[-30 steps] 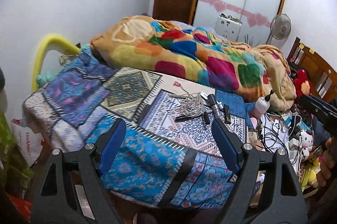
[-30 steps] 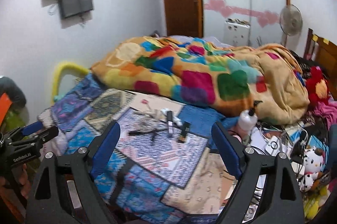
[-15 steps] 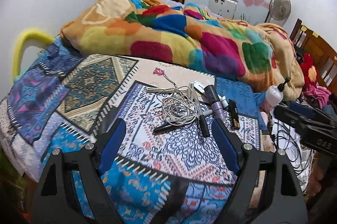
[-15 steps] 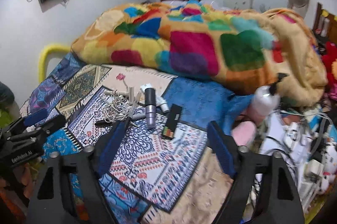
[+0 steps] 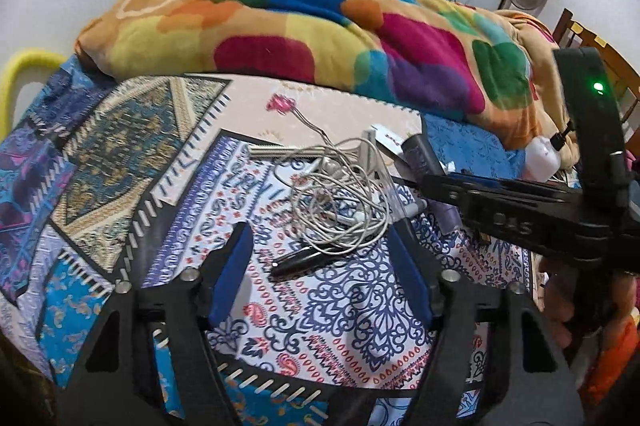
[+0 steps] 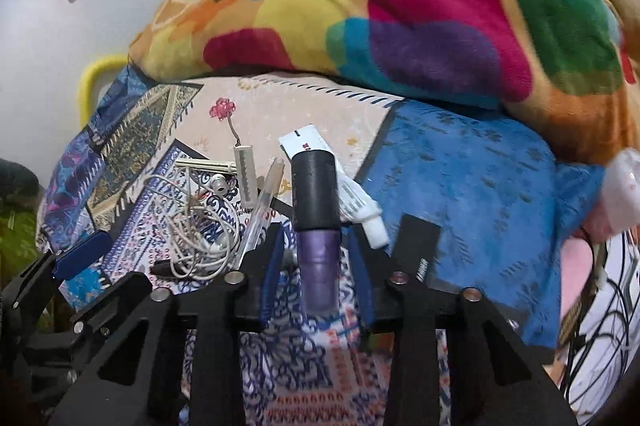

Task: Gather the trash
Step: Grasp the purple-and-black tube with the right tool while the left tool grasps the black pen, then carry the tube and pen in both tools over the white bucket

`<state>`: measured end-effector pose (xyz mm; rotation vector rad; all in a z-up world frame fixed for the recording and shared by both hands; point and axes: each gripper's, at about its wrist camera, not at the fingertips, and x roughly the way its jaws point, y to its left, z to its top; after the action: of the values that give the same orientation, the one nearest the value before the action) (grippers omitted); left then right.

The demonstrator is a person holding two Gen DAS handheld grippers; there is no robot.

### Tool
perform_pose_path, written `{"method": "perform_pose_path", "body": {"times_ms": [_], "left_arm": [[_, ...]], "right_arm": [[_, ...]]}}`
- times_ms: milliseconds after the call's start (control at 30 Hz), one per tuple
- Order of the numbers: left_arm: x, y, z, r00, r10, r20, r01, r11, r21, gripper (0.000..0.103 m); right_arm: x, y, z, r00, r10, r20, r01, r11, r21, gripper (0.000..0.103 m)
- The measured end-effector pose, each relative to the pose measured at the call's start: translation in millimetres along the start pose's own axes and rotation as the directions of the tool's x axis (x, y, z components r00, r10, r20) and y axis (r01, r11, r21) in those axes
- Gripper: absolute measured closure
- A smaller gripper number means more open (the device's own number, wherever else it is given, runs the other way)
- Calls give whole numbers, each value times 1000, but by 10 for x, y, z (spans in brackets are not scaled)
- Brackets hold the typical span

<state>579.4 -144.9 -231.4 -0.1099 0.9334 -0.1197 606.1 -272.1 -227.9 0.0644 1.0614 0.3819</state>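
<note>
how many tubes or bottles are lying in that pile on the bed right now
2. A purple bottle with a black cap lies between the right gripper fingers. A white tube lies just right of it, touching it. The tangled earphone cable may hide more.

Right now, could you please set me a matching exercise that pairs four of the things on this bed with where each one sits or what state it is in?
Things:
1. purple tube with a black cap
2. tangled white earphone cable
3. left tool
4. multicoloured fleece blanket

Places or states:
A. heaped at the far end of the bed
B. open, holding nothing
C. between the narrowed fingers of the right tool
D. lying partly over a black pen

Pairs: 1-C, 2-D, 3-B, 4-A
</note>
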Motion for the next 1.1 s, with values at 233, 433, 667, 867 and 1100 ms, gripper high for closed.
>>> {"method": "perform_pose_path", "body": {"times_ms": [233,433,667,867,1100], "left_arm": [[143,-142,-16,998,-53,-46,55,998,32,60],[188,-288,-10,992,-99,-77,100,995,14,67],[338,-476,-5,990,-90,-108,91,996,3,76],[530,-622,6,993,-9,-118,16,998,53,90],[395,-543,-11,990,-71,-125,72,997,10,90]], "right_arm": [[91,36,11,999,-35,4,36,998,-52,79],[-155,-5,-53,998,-39,53,41,999,-23,79],[-441,-76,-139,995,-55,86,55,998,3,79],[-513,-111,-209,996,-44,81,41,999,34,79],[-640,-92,-277,995,-48,84,44,998,47,79]]}}
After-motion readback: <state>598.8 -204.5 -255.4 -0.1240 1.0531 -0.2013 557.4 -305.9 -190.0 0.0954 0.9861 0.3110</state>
